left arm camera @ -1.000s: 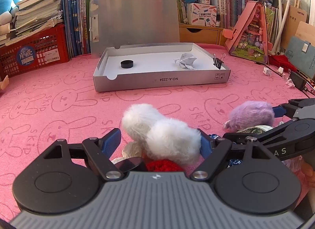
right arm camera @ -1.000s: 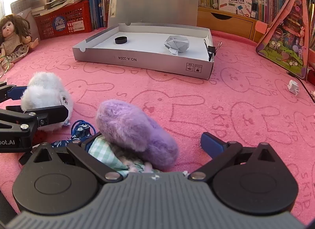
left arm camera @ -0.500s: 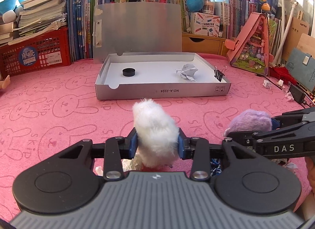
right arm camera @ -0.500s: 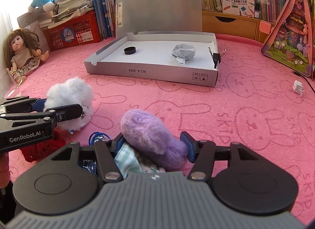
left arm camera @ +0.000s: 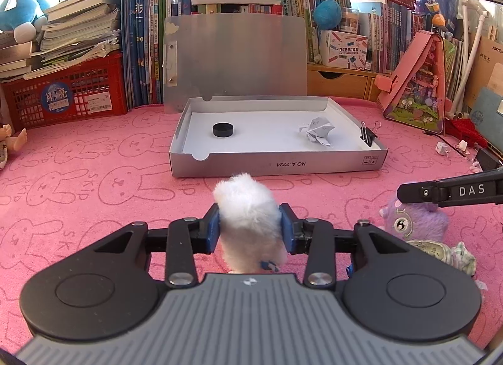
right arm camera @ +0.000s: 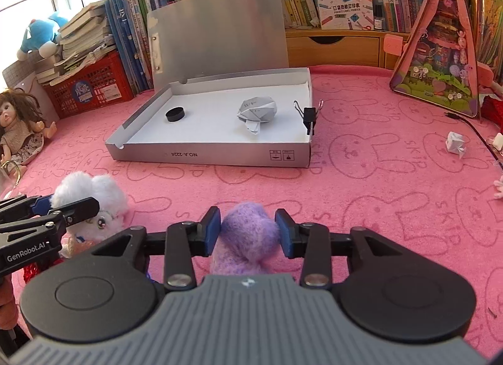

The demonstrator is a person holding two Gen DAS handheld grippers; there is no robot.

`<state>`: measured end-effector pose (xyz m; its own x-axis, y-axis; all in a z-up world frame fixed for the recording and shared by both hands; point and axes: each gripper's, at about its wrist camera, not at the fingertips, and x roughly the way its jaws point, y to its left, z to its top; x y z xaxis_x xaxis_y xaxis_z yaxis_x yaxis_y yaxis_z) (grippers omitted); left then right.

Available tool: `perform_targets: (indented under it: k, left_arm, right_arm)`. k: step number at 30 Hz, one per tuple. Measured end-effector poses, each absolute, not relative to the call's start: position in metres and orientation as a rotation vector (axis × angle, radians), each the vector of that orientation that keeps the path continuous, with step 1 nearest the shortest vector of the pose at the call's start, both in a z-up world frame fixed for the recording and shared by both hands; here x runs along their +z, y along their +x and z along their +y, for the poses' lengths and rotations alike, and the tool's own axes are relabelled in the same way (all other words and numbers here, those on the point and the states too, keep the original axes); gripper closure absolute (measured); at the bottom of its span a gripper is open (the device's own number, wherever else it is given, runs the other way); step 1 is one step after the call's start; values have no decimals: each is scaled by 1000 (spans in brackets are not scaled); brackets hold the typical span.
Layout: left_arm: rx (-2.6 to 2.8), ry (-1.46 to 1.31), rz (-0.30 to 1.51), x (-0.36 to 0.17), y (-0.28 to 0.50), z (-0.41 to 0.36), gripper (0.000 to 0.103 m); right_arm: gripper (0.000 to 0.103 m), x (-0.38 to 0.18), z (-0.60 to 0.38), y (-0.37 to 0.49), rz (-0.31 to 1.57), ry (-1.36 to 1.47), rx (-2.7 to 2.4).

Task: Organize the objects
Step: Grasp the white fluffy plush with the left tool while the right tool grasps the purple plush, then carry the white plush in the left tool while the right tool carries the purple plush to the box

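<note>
My left gripper (left arm camera: 249, 229) is shut on a white plush toy (left arm camera: 246, 208) and holds it above the pink mat. The same toy shows at the left of the right wrist view (right arm camera: 91, 204). My right gripper (right arm camera: 248, 229) is shut on a purple plush toy (right arm camera: 246, 230); it also shows in the left wrist view (left arm camera: 418, 220), lifted. An open grey box (left arm camera: 276, 162) lies ahead on the mat. It holds a black cap (left arm camera: 223, 129), a folded paper figure (left arm camera: 317, 129) and a binder clip (left arm camera: 367, 134) on its right wall.
A doll (right arm camera: 19, 126) sits at the far left. A red crate (left arm camera: 66, 95), books and a wooden drawer unit (left arm camera: 339, 82) line the back. A pink toy house (left arm camera: 418, 82) stands at the right. Paper scraps (right arm camera: 456, 143) and a cable lie on the right.
Both grippers closed on their plush toys and lifted them off the mat. The white toy and the purple toy now hang between the fingers, higher than before.
</note>
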<state>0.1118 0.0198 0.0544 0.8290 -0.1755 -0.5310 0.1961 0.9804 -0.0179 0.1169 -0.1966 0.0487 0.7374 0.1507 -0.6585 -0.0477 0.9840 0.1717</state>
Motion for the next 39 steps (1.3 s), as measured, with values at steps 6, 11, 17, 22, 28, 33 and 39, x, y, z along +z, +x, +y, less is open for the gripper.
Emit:
perform_targets:
  k: [6, 11, 17, 22, 28, 33, 39]
  left_arm:
    - [-110, 68, 573, 52, 120, 30, 36]
    - [-104, 67, 589, 46, 120, 33, 19]
    - [-82, 94, 614, 36, 122, 30, 14]
    - [-85, 92, 645, 28, 127, 30, 14]
    - [-73, 92, 641, 28, 127, 30, 26]
    - [-77, 78, 626, 36, 123, 32, 33]
    - [-88, 70, 600, 49, 123, 31, 48]
  right_arm:
    - [28, 49, -204, 109, 730, 93, 95]
    - [19, 43, -193, 103, 740, 1, 131]
    - [17, 30, -182, 107, 785, -31, 144]
    - [16, 25, -179, 108, 795, -38, 142]
    - [34, 27, -184, 108, 799, -16, 131]
    - [43, 33, -189, 107, 775, 18, 133]
    - [51, 44, -190, 110, 751, 25, 141]
